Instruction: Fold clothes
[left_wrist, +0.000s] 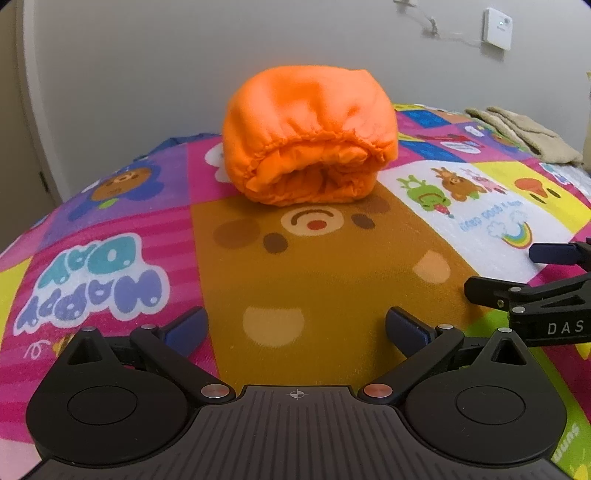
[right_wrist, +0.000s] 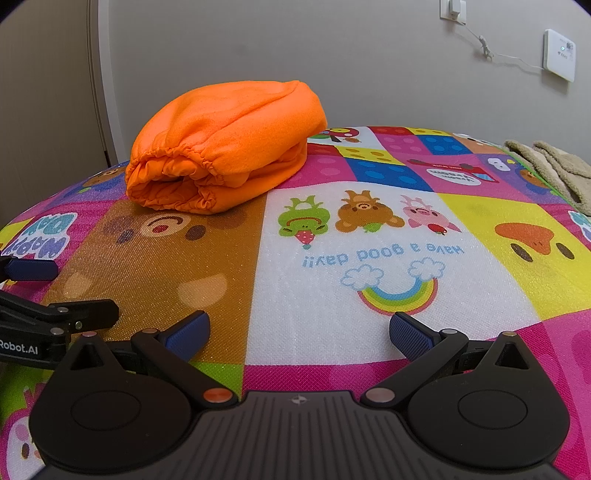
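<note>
An orange garment (left_wrist: 310, 140) lies folded into a thick bundle on the cartoon-print blanket (left_wrist: 314, 273), its gathered elastic hem facing me. In the right wrist view the same orange garment (right_wrist: 225, 147) sits up and to the left. My left gripper (left_wrist: 297, 328) hovers open over the brown bear patch, well short of the bundle, nothing between its fingers. My right gripper (right_wrist: 299, 334) is open too, above the white rainbow patch. Each gripper shows at the edge of the other's view: the right gripper (left_wrist: 517, 273) and the left gripper (right_wrist: 70, 291).
A beige fleece cloth (left_wrist: 524, 129) lies at the far right of the blanket, also seen as the beige cloth (right_wrist: 554, 170). A pale wall stands close behind, with a white wall box (left_wrist: 498, 27) and cable. A door edge (right_wrist: 99, 81) is at the left.
</note>
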